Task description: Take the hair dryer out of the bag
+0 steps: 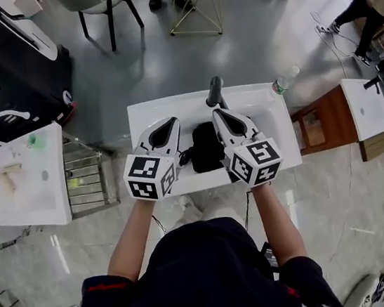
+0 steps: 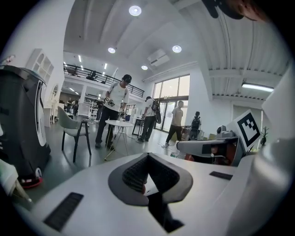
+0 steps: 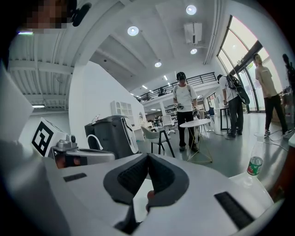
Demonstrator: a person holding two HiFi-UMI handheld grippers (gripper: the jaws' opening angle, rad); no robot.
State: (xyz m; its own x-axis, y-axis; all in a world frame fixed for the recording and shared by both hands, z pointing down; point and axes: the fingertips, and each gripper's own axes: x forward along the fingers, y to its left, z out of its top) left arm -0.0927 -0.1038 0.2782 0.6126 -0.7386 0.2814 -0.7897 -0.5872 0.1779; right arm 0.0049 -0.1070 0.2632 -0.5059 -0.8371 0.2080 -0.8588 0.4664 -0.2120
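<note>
**Both grippers clenched above the bag**

We can read no words anywhere. The only print is the black-and-white square markers on the left gripper's cube (image 1: 149,176) and the right gripper's cube (image 1: 257,163). There is also a green label on the water bottle (image 1: 284,81) at the far right corner of the white table (image 1: 264,111), too small for us to read.

We hold the left gripper (image 1: 171,122) and the right gripper (image 1: 218,112) side by side over the table, each with its jaws pressed together on nothing. Between them, near the middle of the table, lies the black bag (image 1: 205,147). We cannot make out the hair dryer apart from it. A dark grey thing (image 1: 215,93) stands at the far edge, and we cannot tell what it is.

The floor (image 1: 164,54) is grey and glossy. A black machine (image 1: 10,68) stands off to the left. Farther into the room, people stand around a round white table (image 2: 119,123).
</note>
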